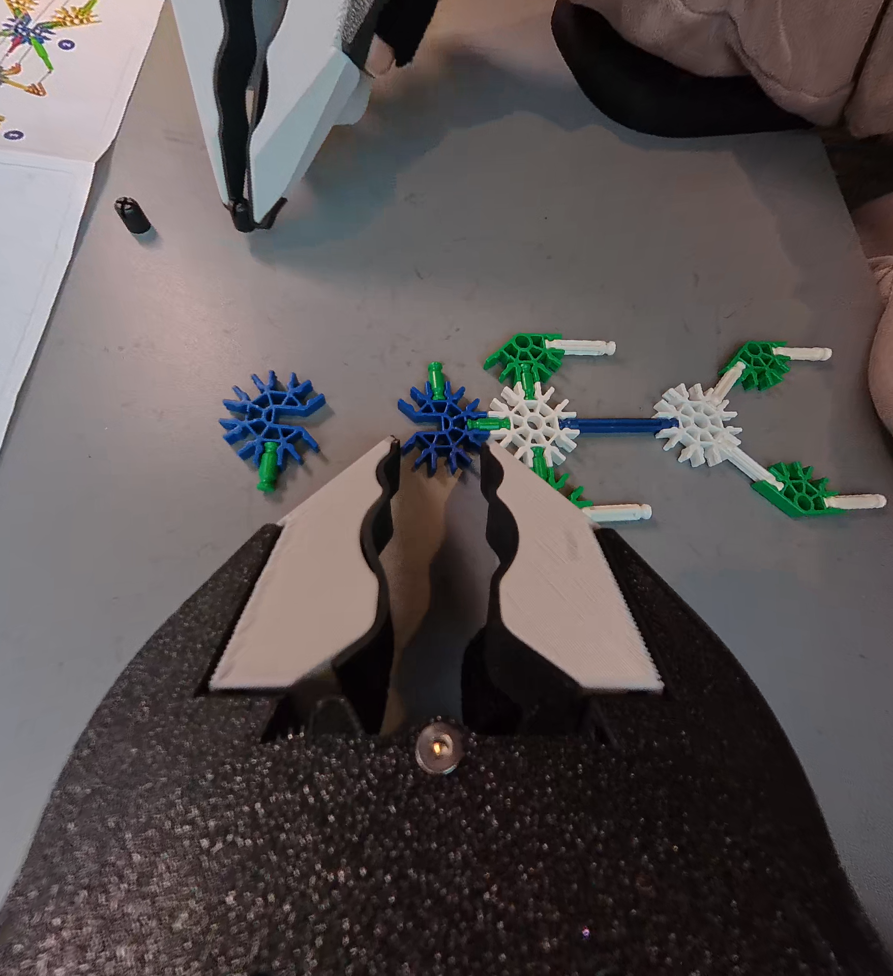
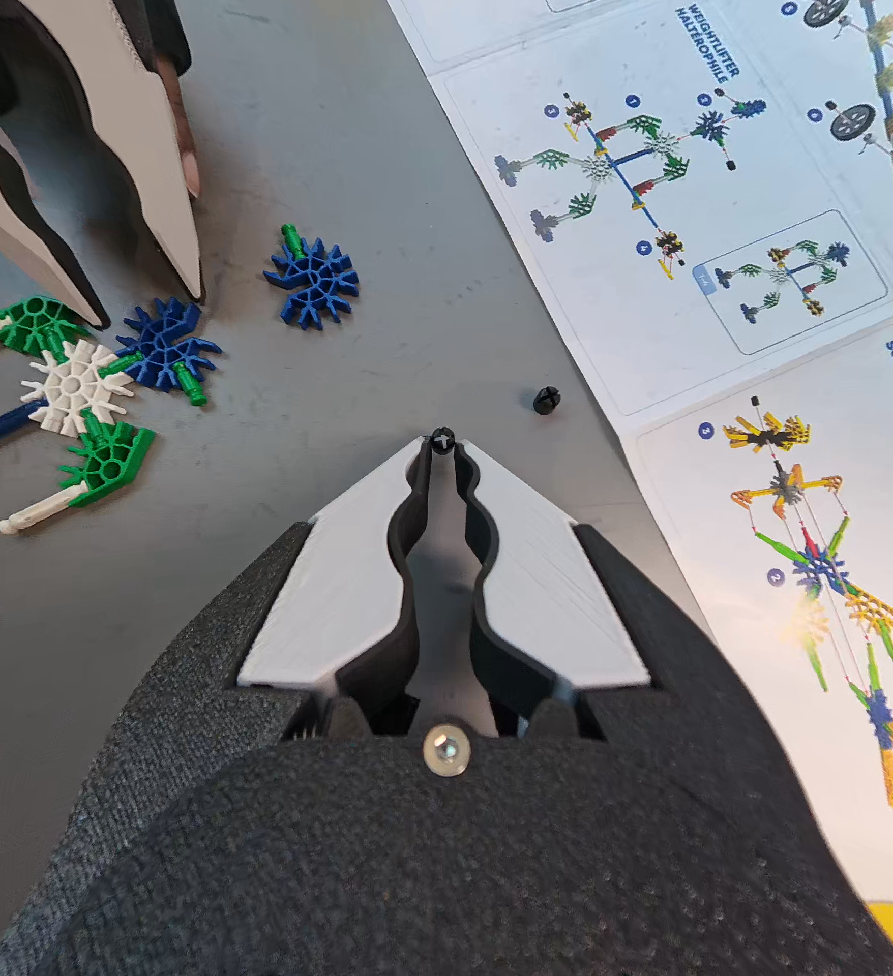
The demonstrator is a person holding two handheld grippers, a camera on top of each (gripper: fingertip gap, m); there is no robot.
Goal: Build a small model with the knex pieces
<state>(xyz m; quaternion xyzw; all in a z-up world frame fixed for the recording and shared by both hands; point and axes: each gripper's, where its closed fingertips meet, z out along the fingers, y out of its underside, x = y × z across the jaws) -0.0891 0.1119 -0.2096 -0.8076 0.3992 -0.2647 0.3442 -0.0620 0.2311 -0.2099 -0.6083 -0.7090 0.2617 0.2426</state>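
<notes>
My left gripper (image 1: 440, 448) is open, its tips on either side of the near edge of a blue snowflake connector (image 1: 442, 422) lying on the grey table. That connector carries two short green rods and joins a white connector (image 1: 533, 422), a blue rod (image 1: 616, 424), a second white connector (image 1: 698, 425) and green connectors with white rods. My right gripper (image 2: 442, 446) is shut on a small black cap (image 2: 442, 440) held above the table. It also shows in the left wrist view (image 1: 243, 216). The left gripper (image 2: 149, 309) and the blue connector (image 2: 167, 343) show in the right wrist view.
A loose blue connector with one green rod (image 1: 272, 417) (image 2: 315, 282) lies left of the assembly. A second black cap (image 1: 132, 215) (image 2: 546, 400) lies near a printed instruction sheet (image 1: 11, 237) (image 2: 751, 264). A person's beige sleeve (image 1: 803, 63) is at the table's far right. My right fingertips sit around 12 cm from my left ones.
</notes>
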